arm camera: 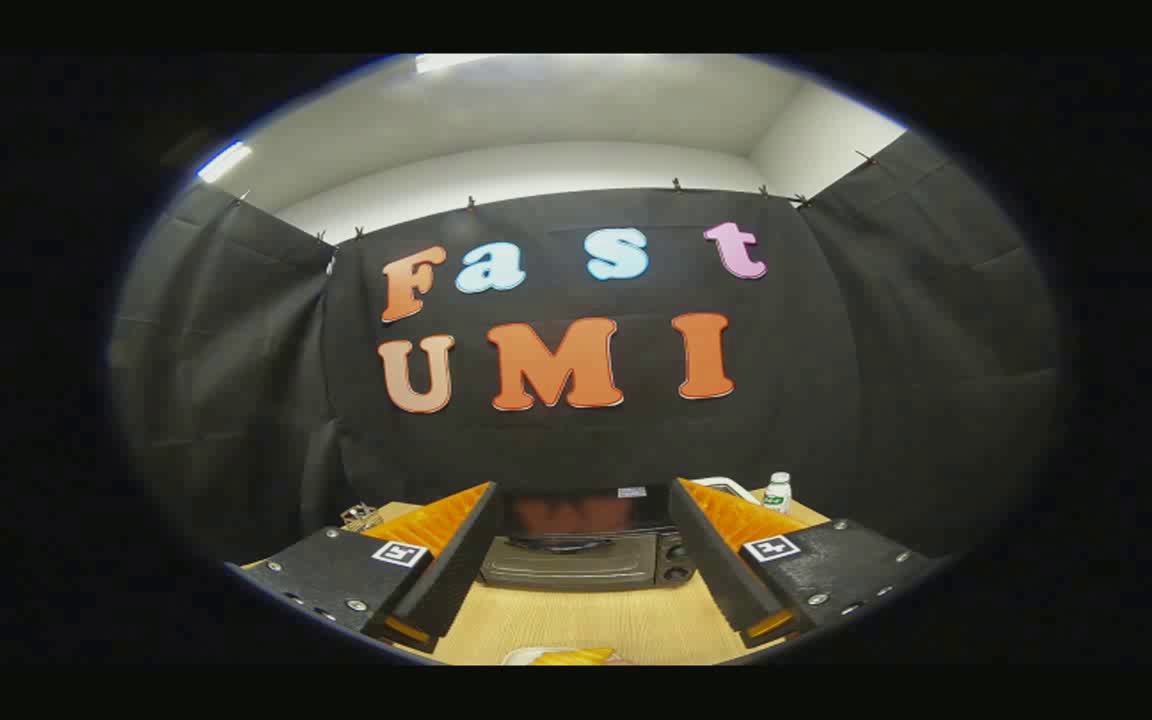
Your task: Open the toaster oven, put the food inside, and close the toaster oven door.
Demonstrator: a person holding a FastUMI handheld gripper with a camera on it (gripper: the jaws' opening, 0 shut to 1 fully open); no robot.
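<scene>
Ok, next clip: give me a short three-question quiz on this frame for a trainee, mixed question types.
1. True or false: the toaster oven door is shut.
2. Multiple choice: the gripper fingers are (A) shut on the food, (B) spread open with nothing between them but the wooden table and the oven beyond, (C) pressed on the oven door.
3. Short answer: what stands on the table beyond the right finger, beside the oven?

Key
1. True; the door looks closed, handle across the top of the glass.
2. B.
3. A small white bottle. The food lies near the fingers, low between them.
</scene>
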